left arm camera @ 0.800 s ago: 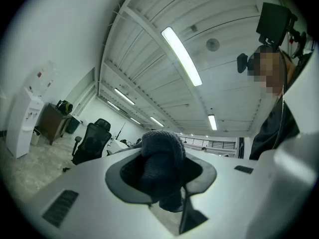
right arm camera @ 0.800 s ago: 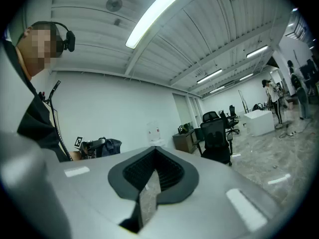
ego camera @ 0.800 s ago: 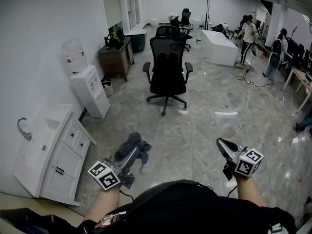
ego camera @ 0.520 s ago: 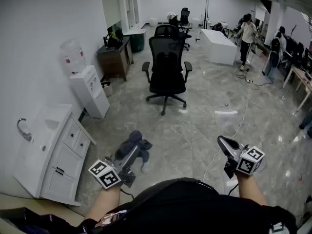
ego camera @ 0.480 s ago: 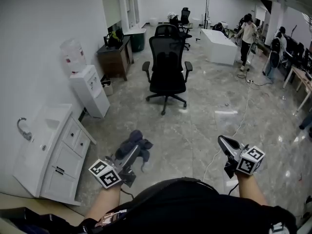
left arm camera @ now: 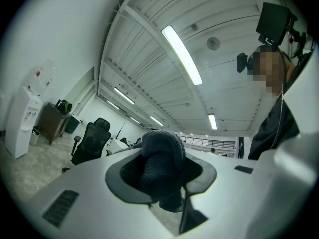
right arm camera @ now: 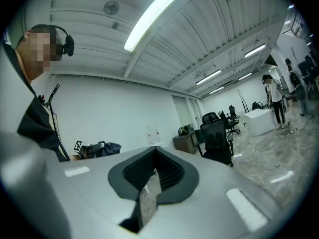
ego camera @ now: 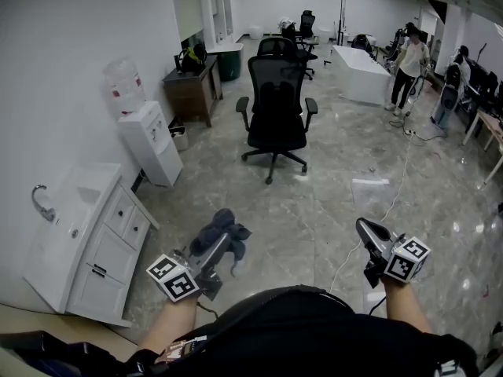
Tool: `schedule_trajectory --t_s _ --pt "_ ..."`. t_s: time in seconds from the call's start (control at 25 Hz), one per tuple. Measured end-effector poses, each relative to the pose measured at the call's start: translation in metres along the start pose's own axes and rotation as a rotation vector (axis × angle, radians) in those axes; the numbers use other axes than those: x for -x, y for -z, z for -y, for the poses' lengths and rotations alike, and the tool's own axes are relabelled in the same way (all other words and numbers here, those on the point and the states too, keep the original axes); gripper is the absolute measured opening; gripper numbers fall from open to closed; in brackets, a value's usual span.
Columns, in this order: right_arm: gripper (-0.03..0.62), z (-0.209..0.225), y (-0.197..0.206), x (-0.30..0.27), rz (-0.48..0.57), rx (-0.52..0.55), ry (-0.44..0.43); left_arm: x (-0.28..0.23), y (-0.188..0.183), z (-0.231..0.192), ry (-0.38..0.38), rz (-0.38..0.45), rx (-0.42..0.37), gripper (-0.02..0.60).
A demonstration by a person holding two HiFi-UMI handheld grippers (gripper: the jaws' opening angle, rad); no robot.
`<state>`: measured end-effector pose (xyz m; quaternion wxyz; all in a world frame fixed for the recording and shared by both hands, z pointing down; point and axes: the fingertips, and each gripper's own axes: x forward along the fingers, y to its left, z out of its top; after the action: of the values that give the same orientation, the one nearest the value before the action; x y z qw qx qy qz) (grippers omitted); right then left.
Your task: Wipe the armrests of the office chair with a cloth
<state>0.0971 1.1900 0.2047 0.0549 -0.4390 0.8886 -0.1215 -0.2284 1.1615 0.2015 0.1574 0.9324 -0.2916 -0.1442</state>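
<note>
Looking from head view: office chair (ego camera: 277,108) well ahead, armrests (ego camera: 242,102) unreached; walk close first.
Left gripper view: left gripper (left arm camera: 164,180) clamps the dark cloth (left arm camera: 160,151); present a loose fold for wiping.
Right gripper view: right gripper (right arm camera: 154,172) closed, empty; could steady the chair.

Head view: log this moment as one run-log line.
left gripper: shut on cloth | right gripper: shut, empty | office chair: ahead, not reached
</note>
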Motion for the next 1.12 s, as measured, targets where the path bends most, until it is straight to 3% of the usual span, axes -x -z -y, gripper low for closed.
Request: schedule_trajectory --t_s 0.36,0.92,1.12 --pt "0.001 0.024 -0.002 0.001 0.019 -0.056 -0.043 -0.025 0.009 0.003 -0.024 -0.022 0.0 0.14" --pt "0.002 0.118 -0.01 0.031 -0.02 -0.078 -0.128 -0.112 0.054 0.046 -0.085 -0.046 0.007 0.139" --pt "0.002 0.142 -0.007 0.014 -0.038 -0.097 -0.152 -0.129 0.062 0.038 -0.111 -0.061 0.014 0.14"
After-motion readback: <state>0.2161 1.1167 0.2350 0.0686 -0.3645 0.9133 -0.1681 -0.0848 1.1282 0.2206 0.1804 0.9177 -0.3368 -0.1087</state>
